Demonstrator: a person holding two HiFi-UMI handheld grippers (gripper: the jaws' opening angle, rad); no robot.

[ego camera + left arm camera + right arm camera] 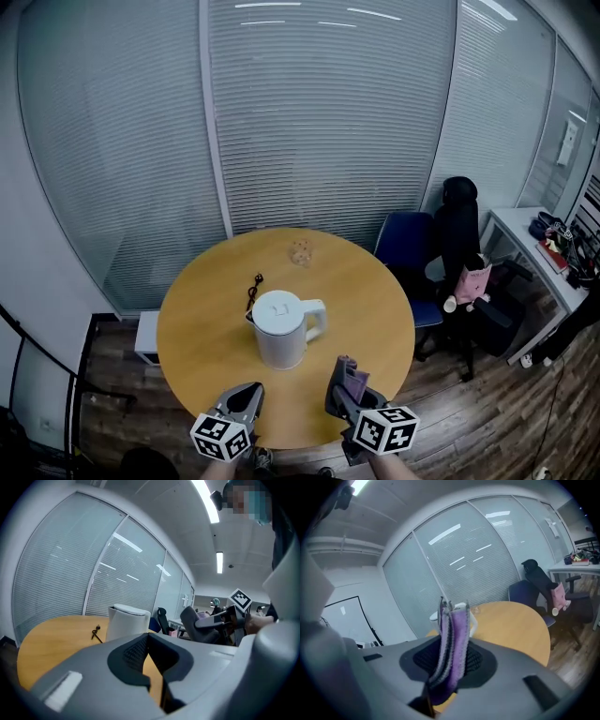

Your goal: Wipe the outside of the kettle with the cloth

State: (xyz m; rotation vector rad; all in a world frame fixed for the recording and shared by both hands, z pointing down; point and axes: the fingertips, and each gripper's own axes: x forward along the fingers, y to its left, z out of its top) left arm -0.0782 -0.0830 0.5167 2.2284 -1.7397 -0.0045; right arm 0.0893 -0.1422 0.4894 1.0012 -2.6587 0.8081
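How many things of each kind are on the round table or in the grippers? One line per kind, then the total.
white kettle: 1
purple cloth: 1
small black item: 1
small tan item: 1
total: 4

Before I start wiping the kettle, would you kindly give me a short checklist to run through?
1. Cloth clamped in right gripper: ok.
2. Kettle upright on table, lid closed: ok.
3. Left gripper empty, jaws together: ok.
4. Cloth touching kettle: not ok, they are apart.
5. Keys clear of the kettle's far side: cannot tell.
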